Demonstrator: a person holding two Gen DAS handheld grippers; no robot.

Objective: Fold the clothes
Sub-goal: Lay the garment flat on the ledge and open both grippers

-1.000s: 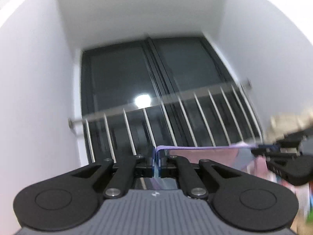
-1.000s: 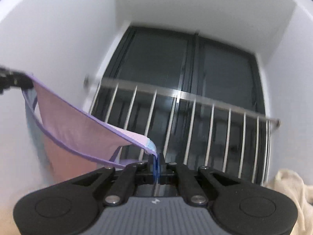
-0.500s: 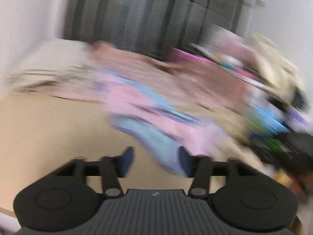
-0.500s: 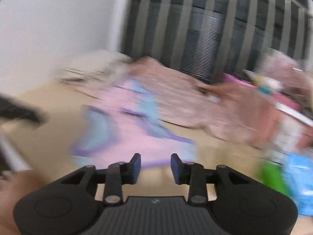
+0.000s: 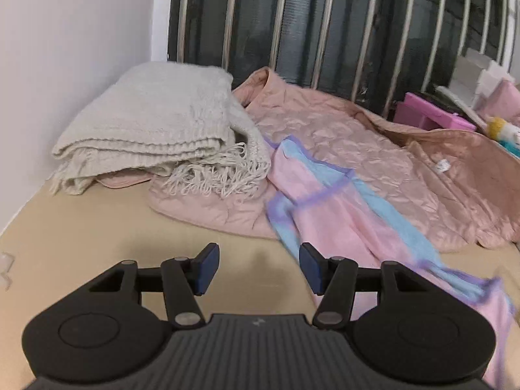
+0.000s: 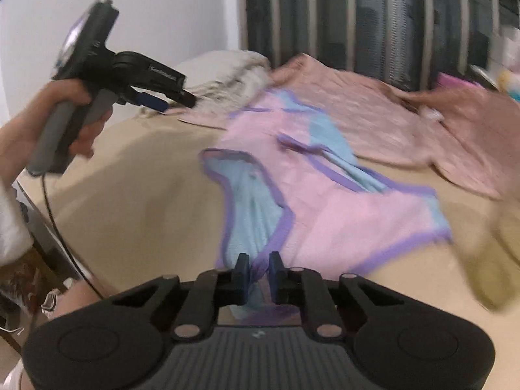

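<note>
Left claw (image 5: 258,265) spread, level, empty | right claw (image 6: 259,274) narrow over garment (image 6: 325,201)

Grey knit blanket (image 5: 152,123) on pink quilt (image 5: 341,136), w/ metal bars (image 5: 282,22) behind.

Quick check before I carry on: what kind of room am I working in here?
Most likely a bedroom at home. The pink and blue garment lies on a tan mattress-like surface beside a pink quilt and a folded cream blanket, under a barred window.
</note>
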